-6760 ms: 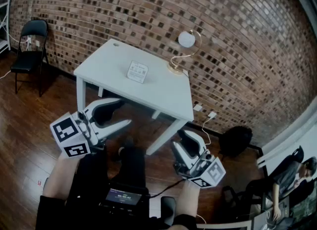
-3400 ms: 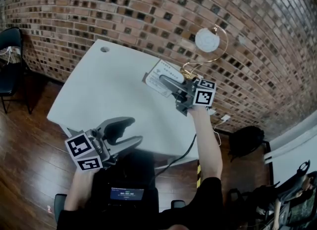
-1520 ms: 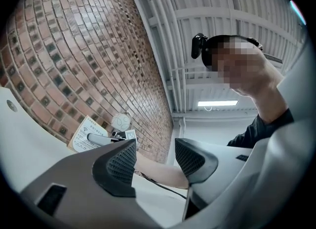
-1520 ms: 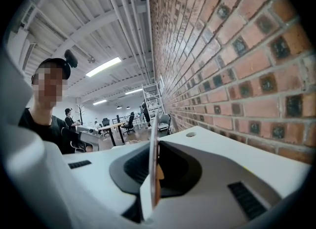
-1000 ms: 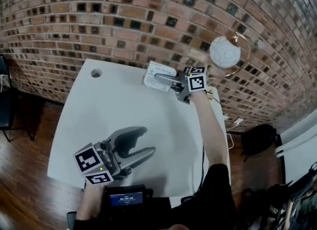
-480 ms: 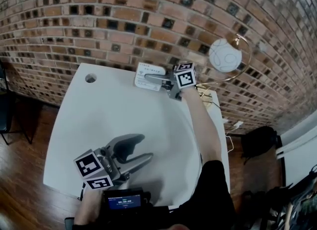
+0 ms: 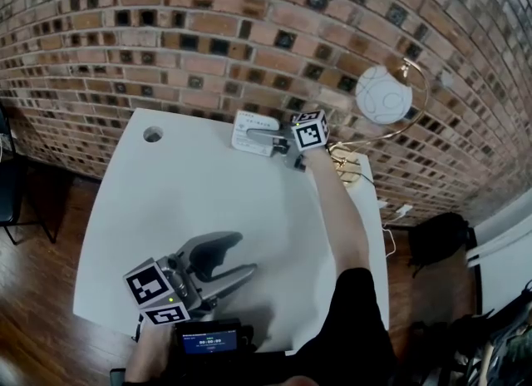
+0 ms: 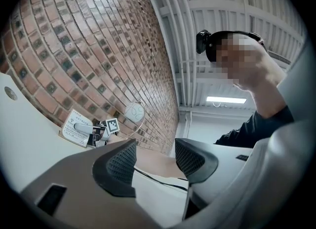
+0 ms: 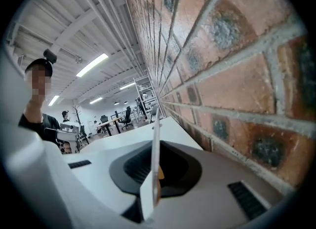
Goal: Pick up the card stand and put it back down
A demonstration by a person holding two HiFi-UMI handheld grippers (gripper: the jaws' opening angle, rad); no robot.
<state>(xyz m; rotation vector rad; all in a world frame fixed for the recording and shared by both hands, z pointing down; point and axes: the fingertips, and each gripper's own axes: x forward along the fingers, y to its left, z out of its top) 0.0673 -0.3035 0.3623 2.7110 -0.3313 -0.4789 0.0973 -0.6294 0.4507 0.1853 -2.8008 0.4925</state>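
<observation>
Smooth plastic card stand [image 7: 243, 140], rough brick wall [image 7: 208, 35].

Print on card stand [image 7: 253, 124] unreadably small

Grey left gripper [image 7: 242, 254] and right gripper [image 7: 253, 137], black sleeve [image 7: 353, 309].

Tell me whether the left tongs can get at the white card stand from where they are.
Probably not yet. The open left tongs hover at the white table's near edge; the white printed card stand is at the far edge by the brick wall, clamped in the right tongs.
</observation>
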